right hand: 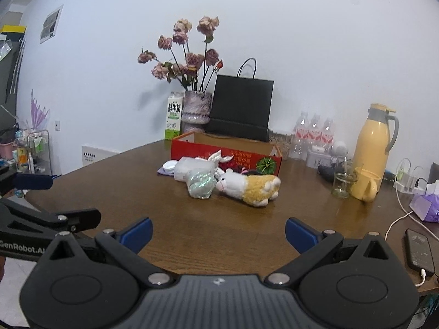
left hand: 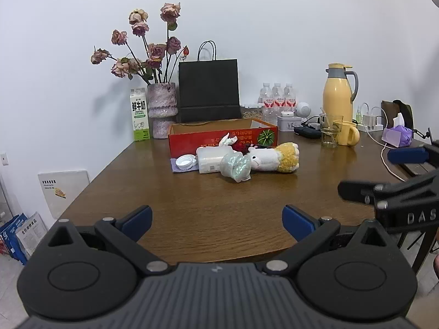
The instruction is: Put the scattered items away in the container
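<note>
A red cardboard box (left hand: 192, 139) (right hand: 192, 150) stands open at the table's middle back. In front of it lie a white and yellow plush toy (left hand: 274, 159) (right hand: 249, 186), a shiny crumpled wrapper (left hand: 236, 167) (right hand: 200, 183), a clear plastic tub (left hand: 211, 159) (right hand: 192, 166), a white lid (left hand: 185, 161) (right hand: 168, 166) on a purple cloth (left hand: 175, 167), and a white crumpled tissue (left hand: 227, 139). My left gripper (left hand: 218, 220) is open and empty near the front edge. My right gripper (right hand: 219, 231) is open and empty, to the right of the left one.
Along the back wall stand a milk carton (left hand: 140, 113), a vase of dried roses (left hand: 162, 109), a black paper bag (left hand: 208, 90), water bottles (left hand: 277, 96) and a yellow thermos (left hand: 338, 93). A glass (left hand: 329, 131), yellow mug (left hand: 347, 133), tissue pack (left hand: 397, 135), cables and a phone (right hand: 419, 252) lie right.
</note>
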Motion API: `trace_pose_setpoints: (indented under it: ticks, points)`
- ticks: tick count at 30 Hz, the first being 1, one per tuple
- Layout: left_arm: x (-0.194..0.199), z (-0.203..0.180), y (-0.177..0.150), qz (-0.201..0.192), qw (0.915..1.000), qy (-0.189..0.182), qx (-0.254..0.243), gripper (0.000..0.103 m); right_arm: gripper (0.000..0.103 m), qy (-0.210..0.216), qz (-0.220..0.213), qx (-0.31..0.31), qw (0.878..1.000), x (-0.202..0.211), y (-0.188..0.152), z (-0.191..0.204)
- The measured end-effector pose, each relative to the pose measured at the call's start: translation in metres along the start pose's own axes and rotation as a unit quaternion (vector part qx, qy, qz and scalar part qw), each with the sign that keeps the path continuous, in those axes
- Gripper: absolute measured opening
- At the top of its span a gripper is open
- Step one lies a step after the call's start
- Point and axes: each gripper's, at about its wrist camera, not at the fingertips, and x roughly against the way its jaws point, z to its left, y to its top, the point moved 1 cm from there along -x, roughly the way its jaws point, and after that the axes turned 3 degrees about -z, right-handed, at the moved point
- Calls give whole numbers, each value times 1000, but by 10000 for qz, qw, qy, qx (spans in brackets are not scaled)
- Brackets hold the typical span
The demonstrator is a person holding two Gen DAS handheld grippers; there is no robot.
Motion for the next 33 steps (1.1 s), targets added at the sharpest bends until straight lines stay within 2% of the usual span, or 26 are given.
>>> trace_pose_setpoints:
  ticks: [3, 7, 11, 14, 17, 20, 24, 33]
  points:
    - [0, -1, 0, -8, 10000, -6, -21, 103, 103, -43, -213, 29, 9998, 4, 3, 0]
    - [1, -2, 1, -36, 10000, -27, -71, 103, 103, -181, -302, 74, 9994, 7, 4, 1]
    - [1, -2, 1, -60, 9999, 2, -113, 103, 103, -140, -332, 173, 9992, 9, 5, 4]
    - [5, -3, 1, -236, 9996, 103, -131, 103, 103, -108, -339, 95, 9993, 9, 4, 4]
    - [6, -3, 2, -274, 9994, 128, -158, 103, 103, -160, -163, 119, 9997, 6, 3, 4]
    - [4, -4, 2, -222, 9995, 168, -150, 103, 103, -192, -171, 146, 9996, 6, 3, 5]
    - [1, -1, 0, -162, 9996, 221, -90, 103, 103, -1, 29, 43, 10000, -1, 0, 3]
    - [-23, 8, -4, 164, 9997, 47, 179, 103, 103, 6, 270, -52, 9996, -21, -3, 1]
